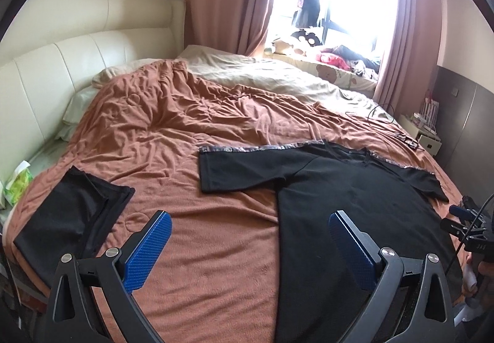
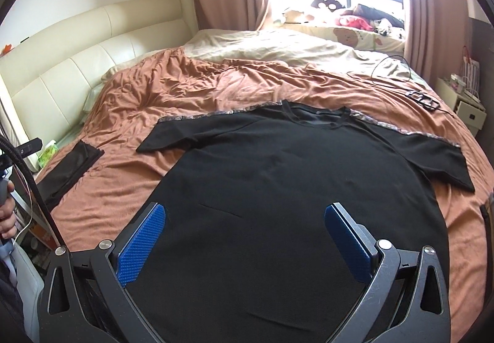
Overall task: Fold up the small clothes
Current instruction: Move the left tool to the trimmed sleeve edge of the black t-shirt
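Observation:
A black short-sleeved T-shirt with patterned trim along the shoulders lies spread flat on the rust-brown blanket, both sleeves out. A folded black garment rests near the bed's left edge. My left gripper hovers open above the blanket at the shirt's left hem side, nothing between its blue pads. My right gripper is open over the shirt's lower body, holding nothing. The right gripper's body also shows at the far right edge of the left wrist view.
A cream padded headboard lines the left side. Black cables and a small dark device lie on the bed's far right. A nightstand stands beyond it. A green tissue pack sits at the left edge. Plush toys crowd the window sill.

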Tool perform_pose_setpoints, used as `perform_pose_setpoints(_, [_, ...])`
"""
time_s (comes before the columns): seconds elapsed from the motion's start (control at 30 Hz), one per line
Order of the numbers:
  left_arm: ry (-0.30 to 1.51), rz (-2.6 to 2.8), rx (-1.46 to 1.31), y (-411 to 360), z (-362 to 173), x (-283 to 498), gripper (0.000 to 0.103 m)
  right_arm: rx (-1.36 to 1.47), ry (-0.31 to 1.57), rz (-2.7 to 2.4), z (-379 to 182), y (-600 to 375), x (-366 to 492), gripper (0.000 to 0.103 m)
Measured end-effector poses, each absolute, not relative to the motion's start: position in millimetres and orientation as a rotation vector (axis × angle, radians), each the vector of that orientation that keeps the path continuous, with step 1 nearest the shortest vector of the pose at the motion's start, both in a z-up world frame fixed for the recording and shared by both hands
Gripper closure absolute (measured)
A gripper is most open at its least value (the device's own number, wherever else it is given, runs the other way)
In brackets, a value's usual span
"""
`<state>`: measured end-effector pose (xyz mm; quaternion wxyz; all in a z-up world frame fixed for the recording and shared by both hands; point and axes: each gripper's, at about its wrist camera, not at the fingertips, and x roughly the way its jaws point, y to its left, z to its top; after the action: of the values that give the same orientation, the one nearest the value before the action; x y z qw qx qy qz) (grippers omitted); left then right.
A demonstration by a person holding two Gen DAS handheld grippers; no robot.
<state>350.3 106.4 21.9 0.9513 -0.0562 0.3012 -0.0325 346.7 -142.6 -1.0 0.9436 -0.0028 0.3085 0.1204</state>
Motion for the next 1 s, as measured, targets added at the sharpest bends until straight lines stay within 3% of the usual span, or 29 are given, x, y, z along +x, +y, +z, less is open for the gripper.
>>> perform_pose_setpoints(0.5, [0.709,-0.106,-0.097,125.0,5.6,473.8,0.015,-0.001,0.653,0.322,-13.2,-131.5,444.7,0.000])
perform_pose_setpoints(0.73, [0.803,-0.099,-0.131,145.4,-23.4,539.1,0.028,0.038,0.695,0.343,-25.0,-127.2,502.1,0.013])
perform_pose_setpoints(1.0, [0.900,-0.070,-0.171,167.1,-64.0,607.8,0.039,0.035,0.742,0.363,-41.8,-109.7,560.5,0.015])
